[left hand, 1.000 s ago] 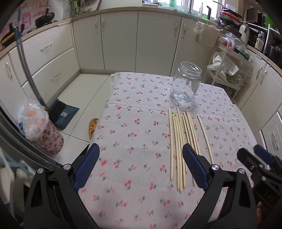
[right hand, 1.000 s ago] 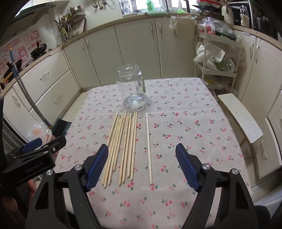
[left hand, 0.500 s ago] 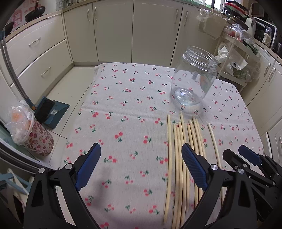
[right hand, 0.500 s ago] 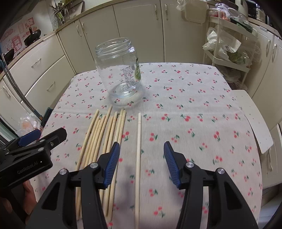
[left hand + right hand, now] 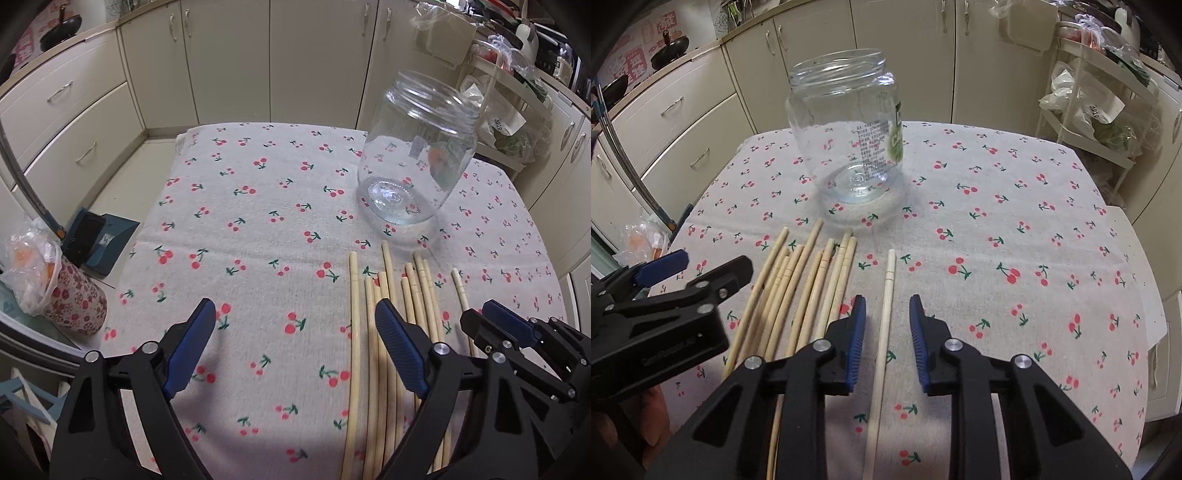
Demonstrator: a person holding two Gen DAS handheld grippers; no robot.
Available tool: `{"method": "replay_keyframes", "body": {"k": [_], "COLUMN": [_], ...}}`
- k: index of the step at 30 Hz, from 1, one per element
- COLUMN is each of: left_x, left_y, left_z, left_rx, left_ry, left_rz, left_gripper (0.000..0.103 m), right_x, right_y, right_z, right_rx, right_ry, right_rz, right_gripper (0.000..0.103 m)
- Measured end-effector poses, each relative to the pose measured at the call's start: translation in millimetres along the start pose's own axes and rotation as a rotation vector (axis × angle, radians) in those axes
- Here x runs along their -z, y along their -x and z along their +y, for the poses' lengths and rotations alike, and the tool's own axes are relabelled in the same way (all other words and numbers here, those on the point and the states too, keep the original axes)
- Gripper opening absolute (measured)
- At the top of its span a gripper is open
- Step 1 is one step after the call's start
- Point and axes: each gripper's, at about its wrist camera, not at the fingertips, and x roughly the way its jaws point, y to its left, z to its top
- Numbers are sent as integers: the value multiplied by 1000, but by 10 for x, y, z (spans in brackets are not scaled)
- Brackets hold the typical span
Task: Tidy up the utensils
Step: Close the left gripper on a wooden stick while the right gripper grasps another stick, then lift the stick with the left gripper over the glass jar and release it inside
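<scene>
One chopstick (image 5: 884, 325), lying apart beside the bundle (image 5: 798, 295) near the jar (image 5: 846, 136), sits between my right tool (image 5: 887, 334), whose jaws have just narrowed without touching; left tool (image 5: 291, 350) stays spread.

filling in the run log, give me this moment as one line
right gripper: closing around lone chopstick, not yet pressing | left gripper: open, holds nothing | jar: upright, empty | bundle: on cloth

Clear glossy jar (image 5: 846, 133); pale matt wooden chopsticks (image 5: 809, 291); coarse-woven cherry-print tablecloth (image 5: 1015, 229).
</scene>
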Motion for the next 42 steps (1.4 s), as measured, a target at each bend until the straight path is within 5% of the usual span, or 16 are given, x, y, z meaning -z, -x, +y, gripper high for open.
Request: {"method": "replay_keyframes", "body": {"k": [16, 19, 24, 33, 42], "left_x": [-101, -109, -148, -314, -754], "left_y": [-257, -256, -253, -75, 657], "left_z": [-254, -292, -365, -53, 89], "left_rx": [-24, -2, 61, 174, 328], "left_ry": [-90, -107, -146, -49, 86], "left_rz": [-6, -17, 8, 25, -254], "left_gripper": [57, 45, 6, 5, 5], "right_x": [-56, -50, -47, -36, -43], "right_y": [-127, -126, -118, -93, -111], "right_z": [-40, -39, -80, -155, -173], "right_rx": [-20, -24, -46, -74, -86], "right_ry": [10, 13, -8, -45, -57], "right_rz": [-3, -1, 4, 11, 18], "right_gripper": [7, 6, 6, 6, 6]}}
